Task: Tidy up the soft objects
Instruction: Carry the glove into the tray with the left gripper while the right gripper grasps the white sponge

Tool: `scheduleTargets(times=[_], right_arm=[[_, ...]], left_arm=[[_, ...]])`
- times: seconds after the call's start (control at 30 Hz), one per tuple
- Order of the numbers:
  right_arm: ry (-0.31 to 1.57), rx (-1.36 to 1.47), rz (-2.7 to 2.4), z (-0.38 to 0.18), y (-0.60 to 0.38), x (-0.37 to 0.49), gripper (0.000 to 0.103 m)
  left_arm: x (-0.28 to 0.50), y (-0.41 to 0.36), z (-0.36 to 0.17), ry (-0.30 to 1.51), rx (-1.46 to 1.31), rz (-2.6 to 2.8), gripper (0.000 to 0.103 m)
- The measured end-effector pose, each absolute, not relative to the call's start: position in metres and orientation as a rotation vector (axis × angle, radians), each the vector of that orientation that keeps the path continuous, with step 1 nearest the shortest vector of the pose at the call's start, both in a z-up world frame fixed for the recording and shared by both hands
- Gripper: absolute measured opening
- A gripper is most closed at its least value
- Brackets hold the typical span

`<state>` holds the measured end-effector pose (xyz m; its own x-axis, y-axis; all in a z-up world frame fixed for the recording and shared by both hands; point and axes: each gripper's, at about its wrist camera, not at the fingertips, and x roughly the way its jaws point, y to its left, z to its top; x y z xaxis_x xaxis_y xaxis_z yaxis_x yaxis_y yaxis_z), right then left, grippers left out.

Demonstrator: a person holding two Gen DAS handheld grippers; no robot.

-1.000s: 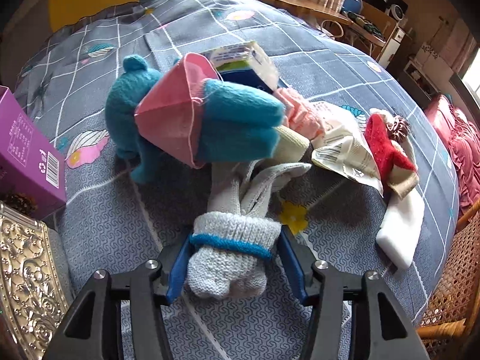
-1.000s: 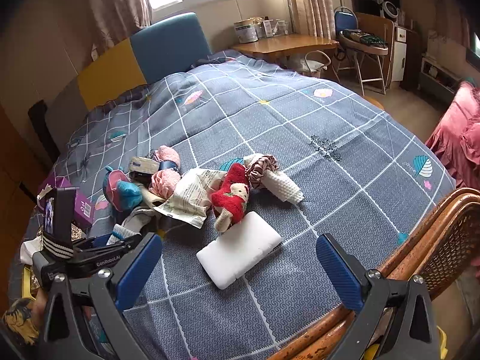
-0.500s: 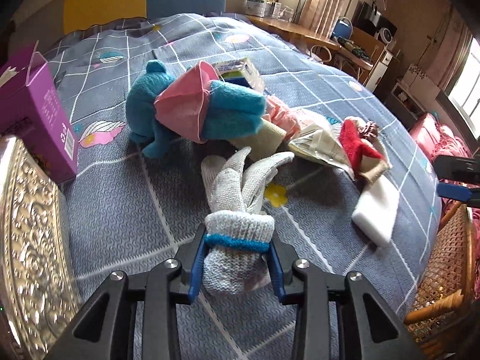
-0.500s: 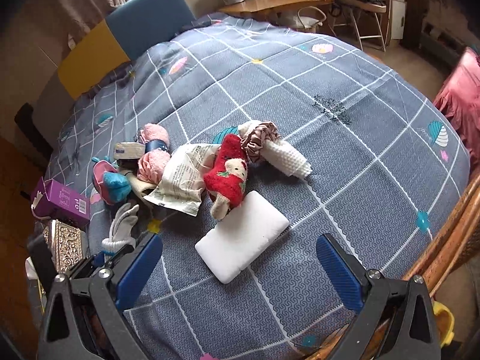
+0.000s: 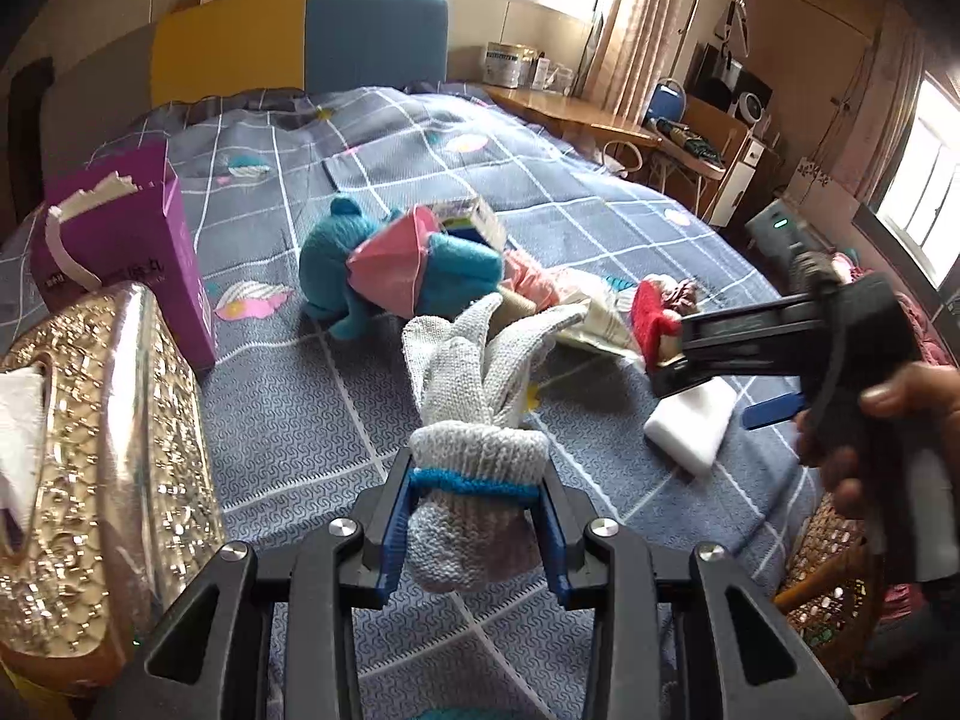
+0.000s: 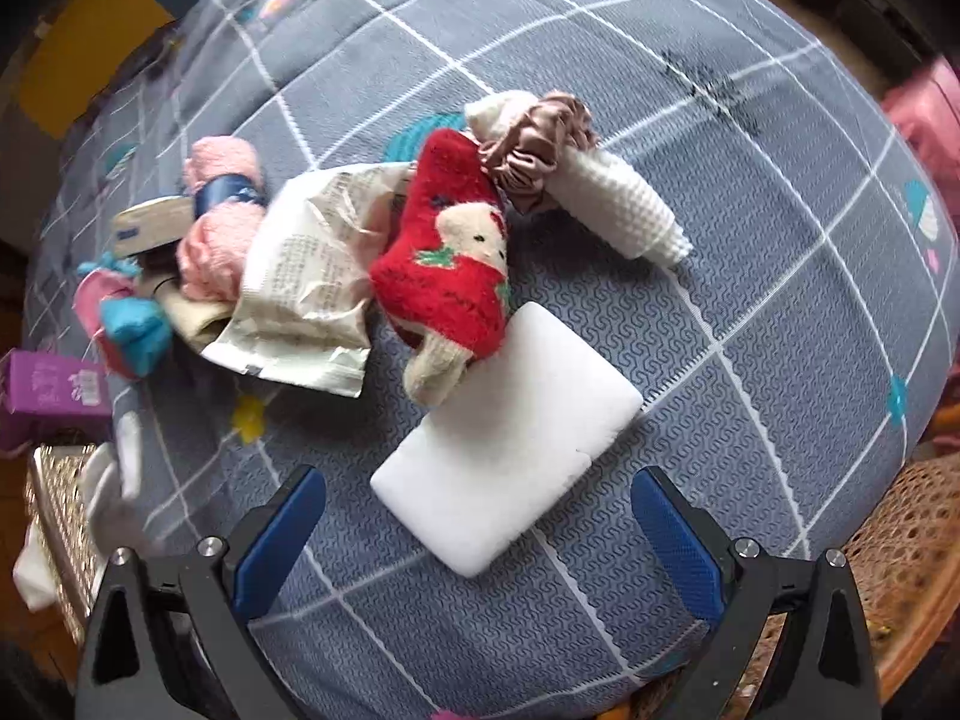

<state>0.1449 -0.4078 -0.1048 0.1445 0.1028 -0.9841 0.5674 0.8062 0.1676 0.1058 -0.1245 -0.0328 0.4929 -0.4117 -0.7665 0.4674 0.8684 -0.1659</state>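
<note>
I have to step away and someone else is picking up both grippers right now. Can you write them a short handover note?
Left gripper: shut on the grey knit glove at its cuff, lifted off the bedspread.
Right gripper: open, empty, poised over the white sponge block.
Pile behind: red plush stocking overlapping the sponge's corner, pink yarn, mauve scrunchie, white waffle cloth, teal plush toy.
Done: glove picked.
Left: place the glove, grab the sponge, sort the rest.

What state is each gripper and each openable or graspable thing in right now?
left gripper: shut on the grey glove at its cuff.
right gripper: open, above the white sponge, holding nothing.
purple box: top torn open, upright.
red plush sock: lying partly on the sponge.
</note>
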Motion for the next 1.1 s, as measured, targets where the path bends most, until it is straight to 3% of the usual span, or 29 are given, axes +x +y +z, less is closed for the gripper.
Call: scheduleTargets(times=[0.17, 0.2, 0.27, 0.33, 0.5, 0.63, 0.87, 1.1], right_arm=[[1.424, 0.542, -0.435, -0.127, -0.397, 0.156, 0.100], [1.408, 0.495, -0.444, -0.126, -0.391, 0.157, 0.098], [1.386, 0.414, -0.457, -0.123, -0.382, 0.158, 0.082], [1.364, 0.386, -0.438, -0.123, -0.376, 0.157, 0.078], [1.332, 0.379, -0.425, -0.127, -0.372, 0.155, 0.079], [1.355, 0.370, -0.412, -0.129, -0.373, 0.154, 0.087], [1.327, 0.343, -0.412, -0.138, -0.371, 0.156, 0.086], [1.293, 0.321, -0.412, -0.136, -0.357, 0.153, 0.083]], left_arm=[[0.098, -0.107, -0.002, 0.841, 0.037, -0.541, 0.036], [0.098, -0.101, 0.005, 0.831, 0.021, -0.541, 0.036], [0.100, -0.087, 0.018, 0.813, -0.024, -0.538, 0.036], [0.103, -0.069, 0.030, 0.806, -0.065, -0.514, 0.036], [0.114, 0.001, 0.059, 0.781, -0.200, -0.386, 0.036], [0.121, 0.070, 0.073, 0.719, -0.260, -0.212, 0.036], [0.147, 0.193, 0.026, 0.804, -0.434, 0.147, 0.036], [0.155, 0.238, -0.040, 0.941, -0.535, 0.301, 0.037]])
